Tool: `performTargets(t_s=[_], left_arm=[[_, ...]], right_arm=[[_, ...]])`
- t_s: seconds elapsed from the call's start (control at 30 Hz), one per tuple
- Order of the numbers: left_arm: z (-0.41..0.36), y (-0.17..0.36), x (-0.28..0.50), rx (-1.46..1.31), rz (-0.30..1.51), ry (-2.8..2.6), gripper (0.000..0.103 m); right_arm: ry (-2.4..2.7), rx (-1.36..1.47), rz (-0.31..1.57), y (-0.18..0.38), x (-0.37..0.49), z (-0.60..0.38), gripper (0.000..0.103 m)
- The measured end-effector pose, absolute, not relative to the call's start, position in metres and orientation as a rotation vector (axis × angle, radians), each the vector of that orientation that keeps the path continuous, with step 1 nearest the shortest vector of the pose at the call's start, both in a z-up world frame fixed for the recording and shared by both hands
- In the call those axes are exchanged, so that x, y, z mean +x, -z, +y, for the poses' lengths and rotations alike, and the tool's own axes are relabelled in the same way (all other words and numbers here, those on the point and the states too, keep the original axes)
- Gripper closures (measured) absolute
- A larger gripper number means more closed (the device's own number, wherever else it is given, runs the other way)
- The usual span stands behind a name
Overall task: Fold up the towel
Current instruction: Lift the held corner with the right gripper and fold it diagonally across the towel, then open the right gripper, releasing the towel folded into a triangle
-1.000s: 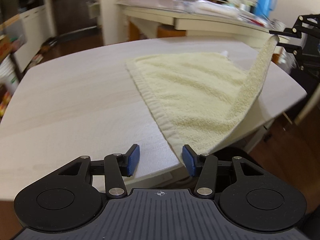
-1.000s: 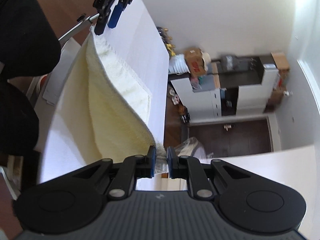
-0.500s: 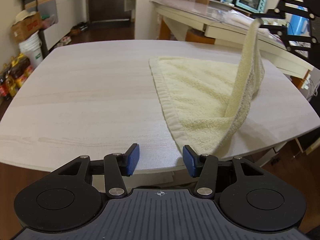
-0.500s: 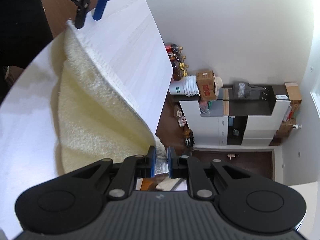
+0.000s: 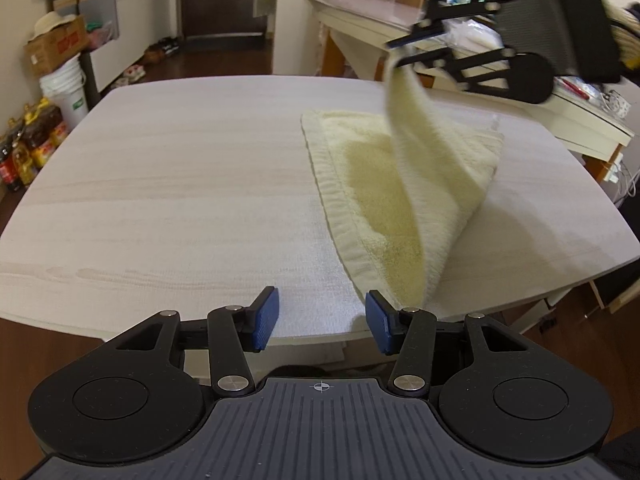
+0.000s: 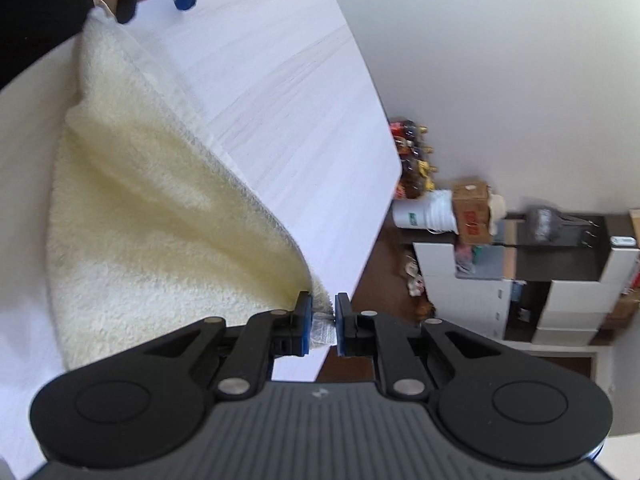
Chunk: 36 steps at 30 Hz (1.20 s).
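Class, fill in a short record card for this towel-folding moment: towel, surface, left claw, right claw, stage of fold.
towel: pale yellow towel, partly flat, one corner lifted
surface: light wooden table
left claw: open, empty, at the table's near edge beside the towel's near corner
right claw: shut on the towel's corner, holding it above the flat part
stage of fold: corner raised, not yet laid down

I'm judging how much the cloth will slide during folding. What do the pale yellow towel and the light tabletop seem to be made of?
Pale yellow towel: looks like cotton terry, with a fuzzy looped pile and a flatter woven hem band; it drapes softly from the right gripper.
Light tabletop: appears to be whitewashed wood or wood-look laminate, with faint straight grain lines and a smooth matte surface. Which of the two can't be told.
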<state>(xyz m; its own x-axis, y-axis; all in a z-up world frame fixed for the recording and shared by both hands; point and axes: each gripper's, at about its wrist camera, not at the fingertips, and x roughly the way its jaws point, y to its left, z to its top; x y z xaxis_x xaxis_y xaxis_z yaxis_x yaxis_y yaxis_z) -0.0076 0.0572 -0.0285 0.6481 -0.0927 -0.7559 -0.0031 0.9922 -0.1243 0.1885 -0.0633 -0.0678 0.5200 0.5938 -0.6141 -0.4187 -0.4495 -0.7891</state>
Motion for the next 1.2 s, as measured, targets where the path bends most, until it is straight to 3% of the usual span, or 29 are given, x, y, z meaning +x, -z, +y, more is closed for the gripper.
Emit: performTargets(t_s=[0.33,0.43,0.57,1.03,1.2], left_arm=[[0.065,0.029,-0.004,-0.132,0.856,0.082,0.051],[0.065,0.028,-0.005,-0.137,0.85,0.092,0.051],[0.062,0.028,-0.006,-0.125,0.848,0.098,0.051],[0.064,0.031,-0.008,-0.139,0.828,0.1,0.049],[0.072,0.032,-0.009,-0.148,0.819,0.137,0.049]], right_arm=[[-1.289,-1.681,-0.041,0.113,0.217,-0.016,0.09],[-1.284,-1.659,-0.018,0.122,0.226,-0.01,0.085],[-1.267,-1.576,-0.003,0.113,0.236,-0.01,0.074],[-1.177,-1.404,0.072,0.082,0.237,-0.025,0.071],[-1.096,-1.188,0.141,0.045,0.208,-0.056,0.06]])
